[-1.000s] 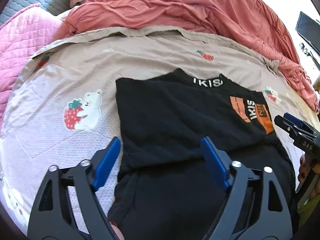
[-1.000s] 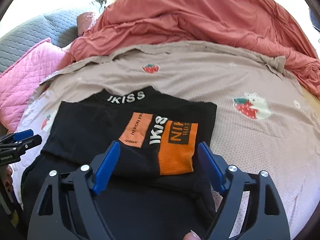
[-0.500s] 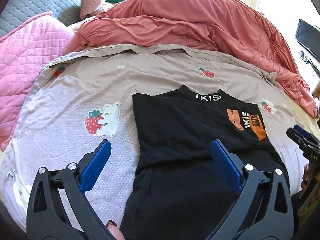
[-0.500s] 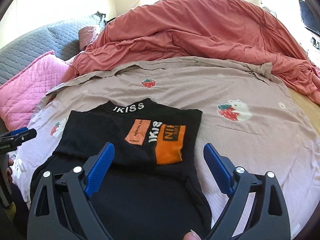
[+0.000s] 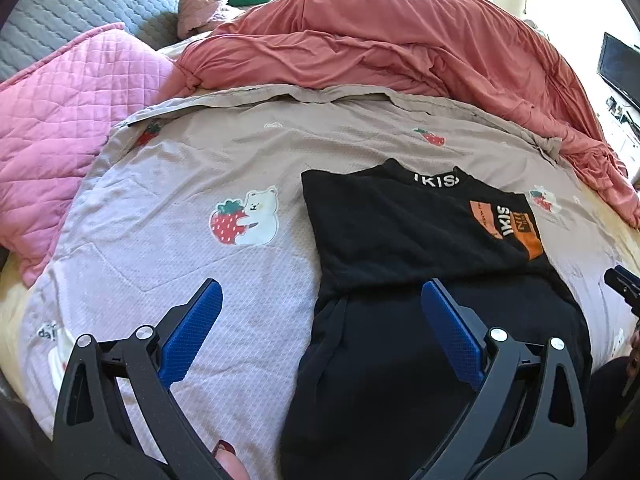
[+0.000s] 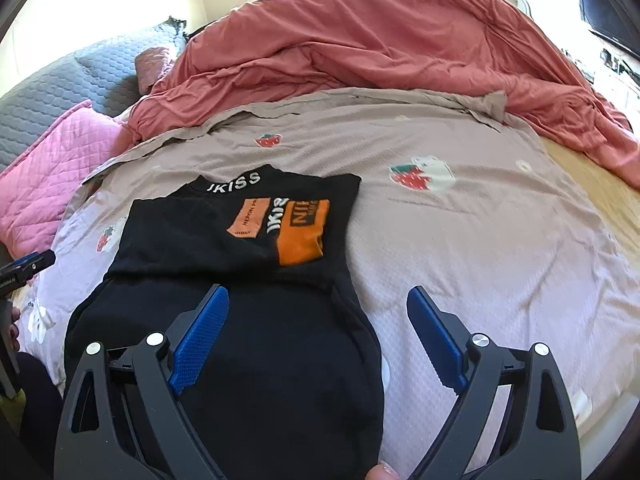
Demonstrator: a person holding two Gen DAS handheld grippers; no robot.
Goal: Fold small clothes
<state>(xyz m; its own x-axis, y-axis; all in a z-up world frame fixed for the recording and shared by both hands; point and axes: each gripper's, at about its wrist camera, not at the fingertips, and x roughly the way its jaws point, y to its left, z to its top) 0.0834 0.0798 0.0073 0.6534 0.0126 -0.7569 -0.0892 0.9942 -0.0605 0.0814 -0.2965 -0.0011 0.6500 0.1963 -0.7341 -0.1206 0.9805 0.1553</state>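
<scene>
A small black shirt [image 5: 404, 236] with an orange patch and white "IKISS" collar lettering lies on the bed, sleeves folded in over its upper part; it also shows in the right wrist view [image 6: 240, 240]. Its lower half hangs toward the bed's near edge. My left gripper [image 5: 320, 312] is open and empty, held above the shirt's left lower edge. My right gripper [image 6: 318, 312] is open and empty above the shirt's lower right edge. The right gripper's tip [image 5: 622, 280] shows at the far right of the left wrist view, and the left gripper's tip [image 6: 30, 266] at the far left of the right wrist view.
The shirt rests on a beige strawberry-and-bear sheet [image 5: 240, 220]. A rumpled salmon duvet [image 5: 380, 48] is heaped behind. A pink quilted pillow [image 5: 60, 112] and a grey quilted headboard [image 5: 80, 4] are at the left. A dark screen [image 5: 618, 68] stands at the right.
Both grippers have pulled back and up from the shirt, still open. The shirt looks smaller and farther away and has not moved.
</scene>
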